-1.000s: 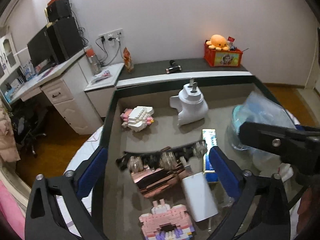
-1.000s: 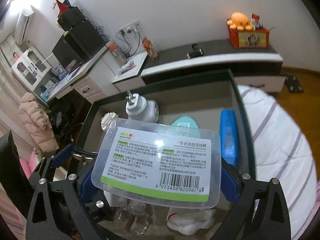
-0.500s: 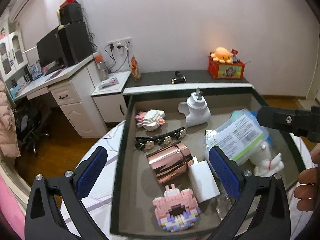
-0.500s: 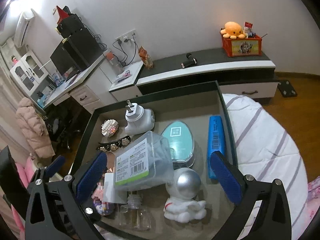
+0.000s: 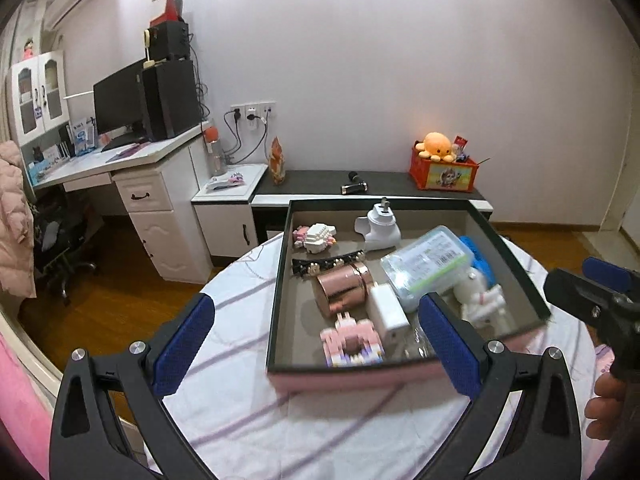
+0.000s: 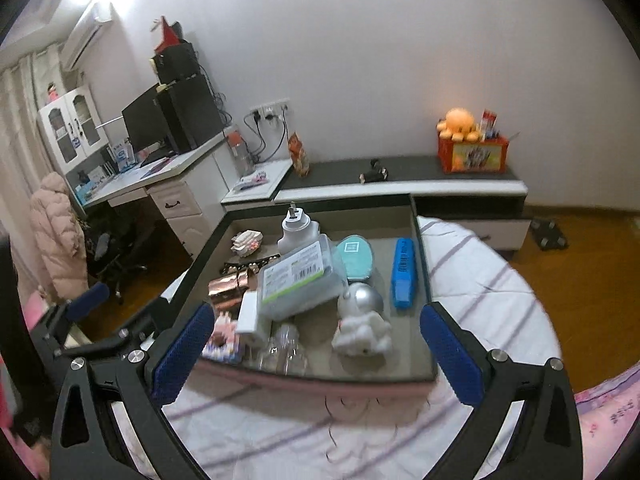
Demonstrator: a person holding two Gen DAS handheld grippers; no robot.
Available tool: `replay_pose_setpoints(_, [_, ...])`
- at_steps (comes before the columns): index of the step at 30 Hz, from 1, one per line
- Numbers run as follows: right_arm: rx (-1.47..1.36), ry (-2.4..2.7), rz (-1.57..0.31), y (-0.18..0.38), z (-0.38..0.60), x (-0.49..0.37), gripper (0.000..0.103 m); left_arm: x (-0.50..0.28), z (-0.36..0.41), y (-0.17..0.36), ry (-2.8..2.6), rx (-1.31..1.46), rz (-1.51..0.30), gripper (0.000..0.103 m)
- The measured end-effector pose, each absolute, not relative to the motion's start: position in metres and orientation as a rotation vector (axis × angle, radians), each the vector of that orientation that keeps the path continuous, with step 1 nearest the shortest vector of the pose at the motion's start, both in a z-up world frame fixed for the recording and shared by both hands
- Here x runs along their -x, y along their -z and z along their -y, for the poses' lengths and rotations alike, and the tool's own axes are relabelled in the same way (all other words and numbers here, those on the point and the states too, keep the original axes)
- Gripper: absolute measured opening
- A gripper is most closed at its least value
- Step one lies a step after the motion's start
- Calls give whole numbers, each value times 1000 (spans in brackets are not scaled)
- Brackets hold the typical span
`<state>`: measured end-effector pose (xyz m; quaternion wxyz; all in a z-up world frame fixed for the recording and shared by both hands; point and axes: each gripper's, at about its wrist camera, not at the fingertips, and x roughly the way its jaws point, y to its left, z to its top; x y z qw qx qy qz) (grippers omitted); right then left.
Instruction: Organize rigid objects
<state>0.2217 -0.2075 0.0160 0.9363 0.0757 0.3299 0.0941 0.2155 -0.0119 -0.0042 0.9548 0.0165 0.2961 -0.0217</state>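
Now both grippers hang above the near edge of the tray [image 6: 420, 240], clear of everything in it. The left gripper [image 5: 316, 344] has its fingers spread wide with nothing between them, and the right gripper [image 6: 316, 344] is the same: pads well apart, empty.

The tray sits on a striped cloth [image 6: 480, 280] and holds all the rigid pieces in view. The clear floss box [image 6: 298, 280] lies tilted, propped on its neighbours between the copper cylinder [image 6: 228, 284] and the teal oval case [image 6: 354, 258]. The blue bar [image 6: 404, 276] lies along the right wall, the astronaut figure [image 6: 362, 320] near the front, the white plug adapter [image 6: 298, 232] at the back, and the white charger [image 5: 388, 308] just beside the cylinder. A pink brick model [image 5: 352, 340] sits at the front left, a second brick model [image 5: 316, 236] at the back left, with a black hair clip [image 5: 328, 264] between them.

Judging by this, 1 placing step looks finished and no new pick has begun. The floss box rests unevenly, so it may want levelling. The next move calls for choosing 1 item outside the tray, if any remains beyond these views, or else settling the box flat with a light push from above.
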Motion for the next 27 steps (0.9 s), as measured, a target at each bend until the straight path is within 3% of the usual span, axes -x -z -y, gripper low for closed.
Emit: replay_pose_setpoints(27, [-73,-74,-499,-34,200,-42,103,-57,7,3,19,17,-549,103])
